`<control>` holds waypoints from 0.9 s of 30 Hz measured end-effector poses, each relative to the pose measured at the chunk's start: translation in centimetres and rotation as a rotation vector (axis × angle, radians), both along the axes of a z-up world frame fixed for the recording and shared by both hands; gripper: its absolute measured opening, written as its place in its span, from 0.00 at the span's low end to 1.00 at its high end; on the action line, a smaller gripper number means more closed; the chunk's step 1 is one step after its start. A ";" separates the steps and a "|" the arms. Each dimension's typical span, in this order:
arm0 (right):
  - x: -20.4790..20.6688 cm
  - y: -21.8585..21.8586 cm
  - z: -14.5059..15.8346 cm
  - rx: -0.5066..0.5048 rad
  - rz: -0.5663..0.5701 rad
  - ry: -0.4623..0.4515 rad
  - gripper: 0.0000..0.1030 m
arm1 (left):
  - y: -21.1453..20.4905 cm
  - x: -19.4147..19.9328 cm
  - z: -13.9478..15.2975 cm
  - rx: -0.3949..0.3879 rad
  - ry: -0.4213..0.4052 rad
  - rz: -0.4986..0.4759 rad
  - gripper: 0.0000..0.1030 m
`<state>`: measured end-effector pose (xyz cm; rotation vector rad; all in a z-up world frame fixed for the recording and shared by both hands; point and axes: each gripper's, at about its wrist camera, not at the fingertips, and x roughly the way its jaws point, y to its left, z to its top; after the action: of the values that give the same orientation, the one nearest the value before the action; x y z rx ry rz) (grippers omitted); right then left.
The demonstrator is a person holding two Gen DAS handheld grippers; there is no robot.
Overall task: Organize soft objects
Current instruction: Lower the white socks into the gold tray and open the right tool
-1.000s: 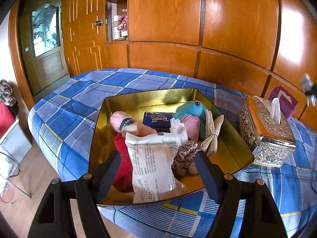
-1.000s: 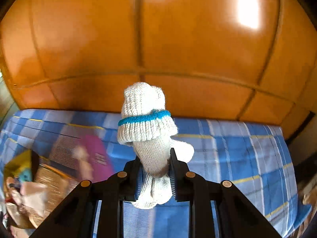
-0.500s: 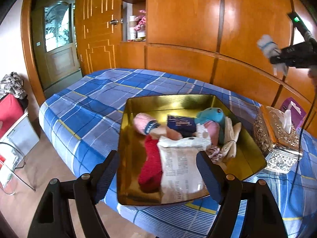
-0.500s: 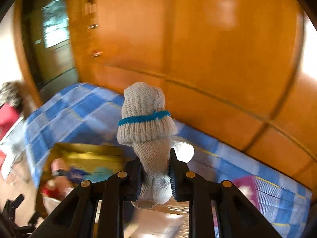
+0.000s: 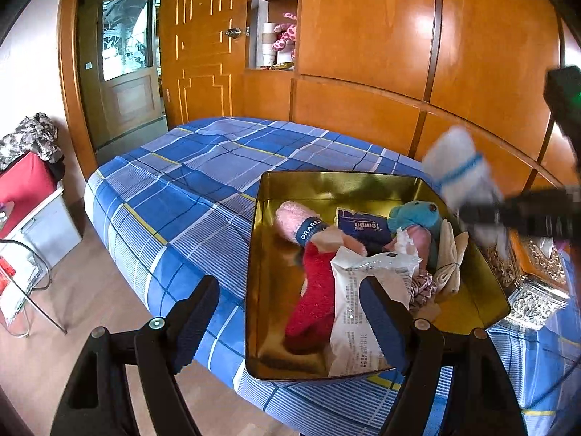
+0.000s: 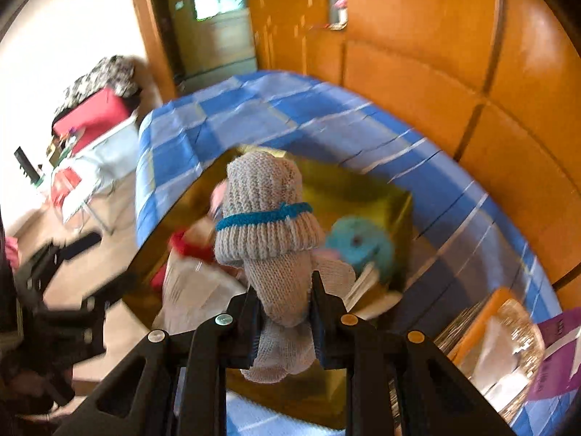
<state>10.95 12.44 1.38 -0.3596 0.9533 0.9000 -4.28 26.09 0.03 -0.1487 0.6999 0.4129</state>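
Observation:
A gold metal tray (image 5: 326, 181) sits on the blue plaid bed and holds a red sock (image 5: 312, 301), a pink sock (image 5: 290, 218), a blue plush toy (image 5: 414, 214), a white plastic packet (image 5: 363, 312) and a tissue pack (image 5: 359, 223). My right gripper (image 6: 285, 309) is shut on a rolled white knit sock with a blue band (image 6: 268, 225), held above the tray's right side; it shows blurred in the left wrist view (image 5: 461, 170). My left gripper (image 5: 290, 323) is open and empty at the tray's near edge.
An ornate silver tissue box (image 5: 533, 283) stands right of the tray, with a purple box (image 6: 559, 348) beyond it. Wooden wall panels run behind the bed (image 5: 174, 181). A red and white bin (image 5: 25, 196) and a wire rack stand on the floor at left.
My right gripper has swung left with the white sock, from facing the wall to over the tray. My left gripper has drawn back and to the left of the tray.

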 end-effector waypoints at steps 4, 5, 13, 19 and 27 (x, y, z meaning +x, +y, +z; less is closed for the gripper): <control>-2.0 0.0 -1.9 -0.048 0.024 0.043 0.21 | 0.0 -0.1 0.1 -0.001 -0.005 0.005 0.78; -2.4 0.0 -2.2 -0.067 0.022 0.043 0.21 | 0.0 -0.1 0.1 -0.002 -0.006 0.004 0.78; -1.1 1.6 -5.4 -0.163 -0.072 0.031 0.21 | -0.2 -0.1 0.6 -0.004 -0.022 0.005 0.80; 0.9 3.0 -6.2 -0.192 -0.134 0.001 0.20 | -0.5 0.0 0.5 -0.008 -0.014 0.000 0.80; 0.5 1.3 -6.0 -0.123 -0.163 0.065 0.33 | -0.4 0.0 0.2 -0.013 -0.008 0.005 0.80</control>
<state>11.42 13.70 -4.66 -0.3532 1.0849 0.7097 -4.33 25.72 0.21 -0.1641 0.6947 0.4121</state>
